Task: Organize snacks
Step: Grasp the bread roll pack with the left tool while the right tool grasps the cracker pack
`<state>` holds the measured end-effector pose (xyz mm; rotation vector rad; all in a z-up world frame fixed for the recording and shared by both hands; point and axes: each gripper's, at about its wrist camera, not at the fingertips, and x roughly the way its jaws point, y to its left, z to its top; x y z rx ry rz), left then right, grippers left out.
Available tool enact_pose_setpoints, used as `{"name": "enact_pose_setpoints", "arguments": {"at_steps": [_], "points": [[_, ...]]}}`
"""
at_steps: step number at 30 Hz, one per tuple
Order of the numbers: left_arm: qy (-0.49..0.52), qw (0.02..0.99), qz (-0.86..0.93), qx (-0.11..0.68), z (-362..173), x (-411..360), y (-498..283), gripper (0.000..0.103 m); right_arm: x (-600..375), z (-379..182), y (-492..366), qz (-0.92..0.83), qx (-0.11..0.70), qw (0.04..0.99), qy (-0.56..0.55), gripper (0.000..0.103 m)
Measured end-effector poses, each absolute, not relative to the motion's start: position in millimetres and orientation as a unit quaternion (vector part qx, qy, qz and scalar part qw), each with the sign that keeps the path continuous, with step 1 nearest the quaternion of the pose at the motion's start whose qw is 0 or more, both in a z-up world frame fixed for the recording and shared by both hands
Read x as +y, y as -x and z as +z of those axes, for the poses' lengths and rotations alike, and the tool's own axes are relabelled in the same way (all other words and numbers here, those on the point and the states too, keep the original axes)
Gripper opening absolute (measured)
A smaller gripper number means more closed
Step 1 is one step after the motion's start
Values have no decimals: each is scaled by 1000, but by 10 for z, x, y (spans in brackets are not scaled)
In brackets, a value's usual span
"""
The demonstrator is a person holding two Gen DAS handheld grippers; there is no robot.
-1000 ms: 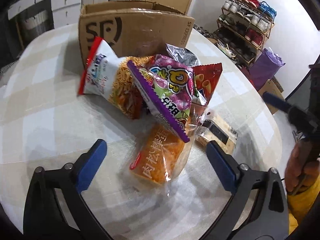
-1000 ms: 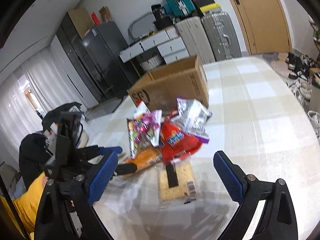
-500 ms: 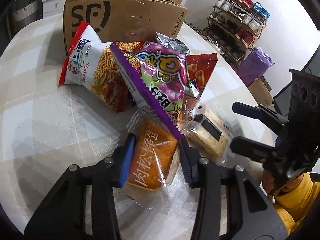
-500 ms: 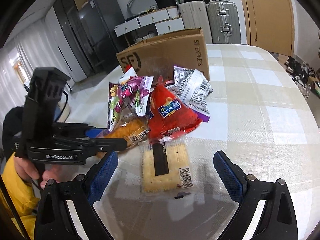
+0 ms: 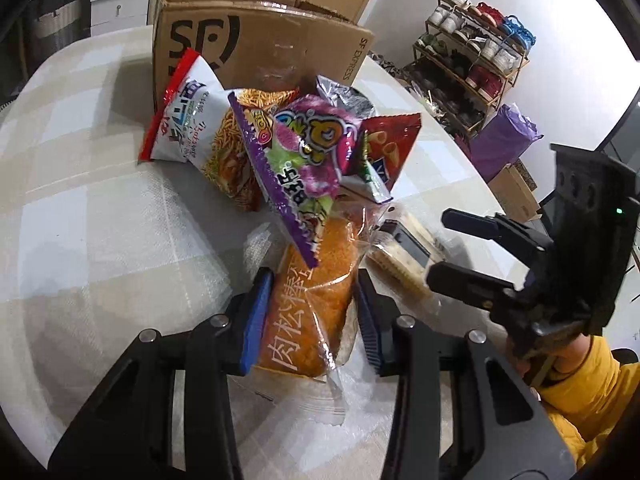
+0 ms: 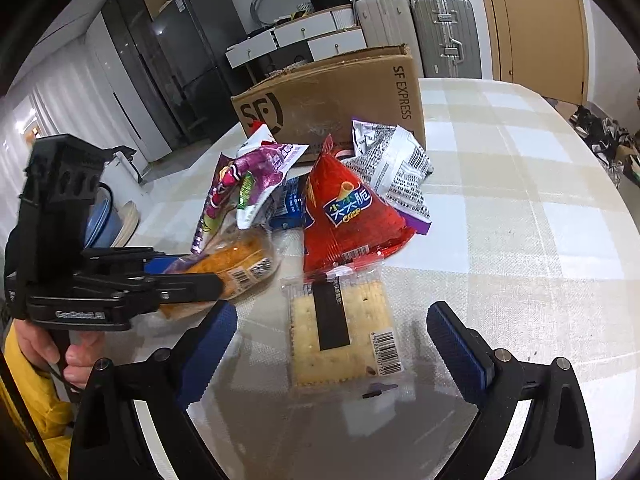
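Note:
A heap of snack bags lies on the table in front of an open cardboard box [image 5: 260,48] [image 6: 340,96]. My left gripper [image 5: 312,312] [image 6: 208,284] is shut on an orange bread pack [image 5: 308,304] [image 6: 236,260] at the near end of the heap, its blue pads pressing both sides. A purple candy bag [image 5: 304,160] [image 6: 248,184] rests partly on that pack. My right gripper [image 6: 332,340] [image 5: 436,244] stands open with a clear-wrapped cracker pack [image 6: 340,332] [image 5: 404,252] lying flat between its fingers, untouched. A red cone-snack bag [image 6: 348,216] [image 5: 388,148] leans just behind the crackers.
A white noodle-snack bag [image 5: 192,128] and a silver bag [image 6: 396,164] lie against the box. The checked tablecloth [image 6: 540,208] stretches off to the right. A shoe rack [image 5: 480,40] and suitcases [image 6: 440,32] stand beyond the table. A yellow sleeve [image 5: 592,392] holds the right gripper.
My left gripper went from wide open to shut on the orange bread pack. The right gripper came down and closer to the cracker pack, staying open.

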<state>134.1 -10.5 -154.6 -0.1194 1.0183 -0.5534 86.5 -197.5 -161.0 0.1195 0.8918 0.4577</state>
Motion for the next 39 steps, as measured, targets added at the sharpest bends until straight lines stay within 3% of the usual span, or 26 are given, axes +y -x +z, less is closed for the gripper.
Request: {"name": "enact_pose_setpoints", "arguments": {"at_steps": [5, 8, 11, 14, 25, 39], "points": [[65, 839, -265, 471, -1456, 18, -1211, 37, -1891, -1661, -895, 219, 436, 871, -46, 96], [73, 838, -266, 471, -1429, 102, -1165, 37, -1799, -1710, -932, 220, 448, 866, -30, 82], [74, 838, -267, 470, -1421, 170, -1098, 36, -1696, -1738, -928, 209, 447, 870, 6, 79], [76, 839, -268, 468, -1405, 212, -1032, 36, -1585, -1739, -905, 193, 443, 874, 53, 60], [85, 845, -272, 453, -1301, 351, -797, 36, -1605, -1697, -809, 210, 430, 877, 37, 59], [90, 859, -289, 412, -908, 489, -540, 36, -2051, -1204, -608, 258, 401, 870, -122, 59]]}}
